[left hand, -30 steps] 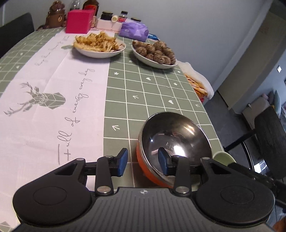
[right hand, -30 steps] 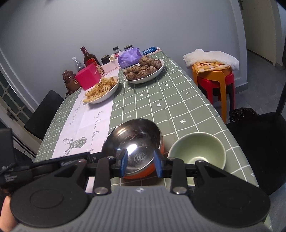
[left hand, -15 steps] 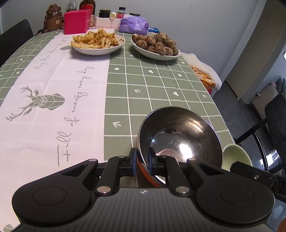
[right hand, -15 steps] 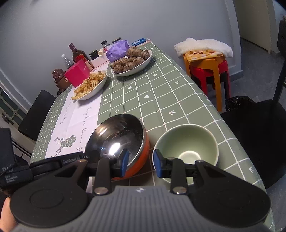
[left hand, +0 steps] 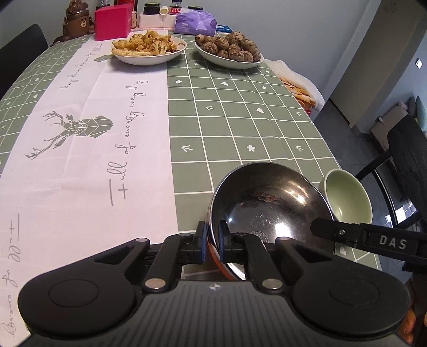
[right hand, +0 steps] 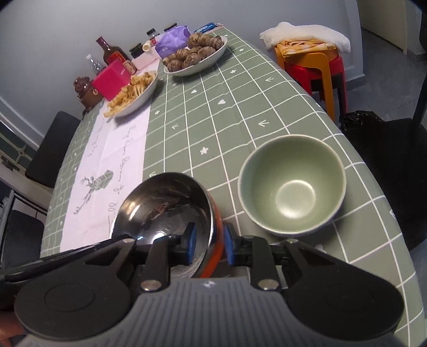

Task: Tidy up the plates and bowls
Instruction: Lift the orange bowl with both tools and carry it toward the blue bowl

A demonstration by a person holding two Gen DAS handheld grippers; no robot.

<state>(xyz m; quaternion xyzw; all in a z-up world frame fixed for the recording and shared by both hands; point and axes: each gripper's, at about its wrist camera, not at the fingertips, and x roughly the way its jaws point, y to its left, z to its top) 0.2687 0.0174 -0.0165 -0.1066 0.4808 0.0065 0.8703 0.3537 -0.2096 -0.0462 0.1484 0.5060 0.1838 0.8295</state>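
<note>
A steel bowl [left hand: 267, 202] with an orange outer wall stands on the green checked tablecloth near the table's front right corner. My left gripper [left hand: 212, 247] is shut on its near left rim, one pad inside and one outside. My right gripper [right hand: 209, 244] straddles the same steel bowl's [right hand: 165, 202] near right rim. Its jaws are closing, with a gap still showing beside the inner pad. An empty pale green bowl [right hand: 292, 186] stands upright just right of the steel one, apart from both grippers; it also shows as the green bowl [left hand: 347, 197] in the left wrist view.
Two white plates of food, one fried [left hand: 148, 50] and one of brown roots [left hand: 229, 52], stand at the far end with a pink box [left hand: 112, 20] and jars. The table edge [right hand: 373, 186] runs close behind the green bowl. Stacked stools [right hand: 315, 61] and dark chairs [left hand: 411, 165] stand beside the table.
My left gripper's jaws came together onto the steel bowl's rim. My right gripper shifted from in front of the gap between the bowls to astride the steel bowl's right rim, sank, and narrowed.
</note>
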